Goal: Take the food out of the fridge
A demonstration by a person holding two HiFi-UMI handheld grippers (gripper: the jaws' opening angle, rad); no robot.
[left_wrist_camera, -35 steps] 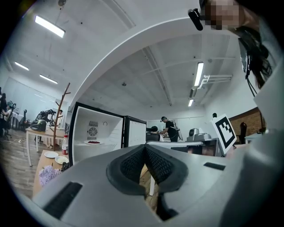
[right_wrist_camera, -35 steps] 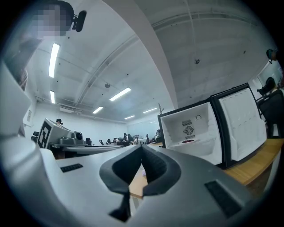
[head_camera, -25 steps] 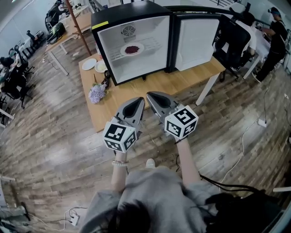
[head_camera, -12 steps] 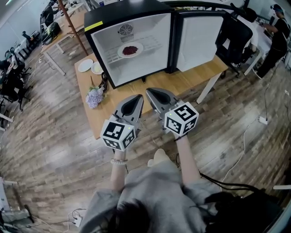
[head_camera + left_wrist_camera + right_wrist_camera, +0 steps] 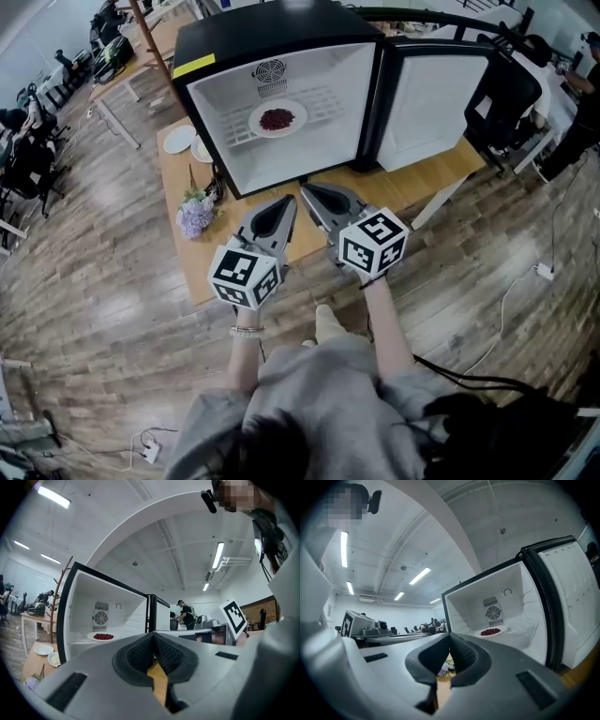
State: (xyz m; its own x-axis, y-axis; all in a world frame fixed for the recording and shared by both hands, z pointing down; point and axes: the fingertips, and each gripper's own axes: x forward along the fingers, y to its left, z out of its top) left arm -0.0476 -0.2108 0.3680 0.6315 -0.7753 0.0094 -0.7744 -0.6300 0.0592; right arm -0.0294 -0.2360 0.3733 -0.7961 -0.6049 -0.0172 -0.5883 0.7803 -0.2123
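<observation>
A white plate of red food (image 5: 277, 119) lies on the wire shelf inside the open black mini fridge (image 5: 319, 141). The same plate shows in the left gripper view (image 5: 103, 636) and the right gripper view (image 5: 491, 632). My left gripper (image 5: 287, 202) and right gripper (image 5: 307, 191) are held side by side over the table's front edge, pointing level at the fridge and short of its opening. Both are shut with nothing between the jaws; their tips meet (image 5: 153, 637) (image 5: 450, 637).
The fridge door (image 5: 436, 94) stands swung open to the right. The wooden table (image 5: 412, 183) also holds purple flowers (image 5: 195, 217) and two small plates (image 5: 180, 139) left of the fridge. A black chair (image 5: 511, 94) and people at desks are behind.
Both grippers have moved forward together toward the fridge, which now looks nearer and larger. Both stay shut.
</observation>
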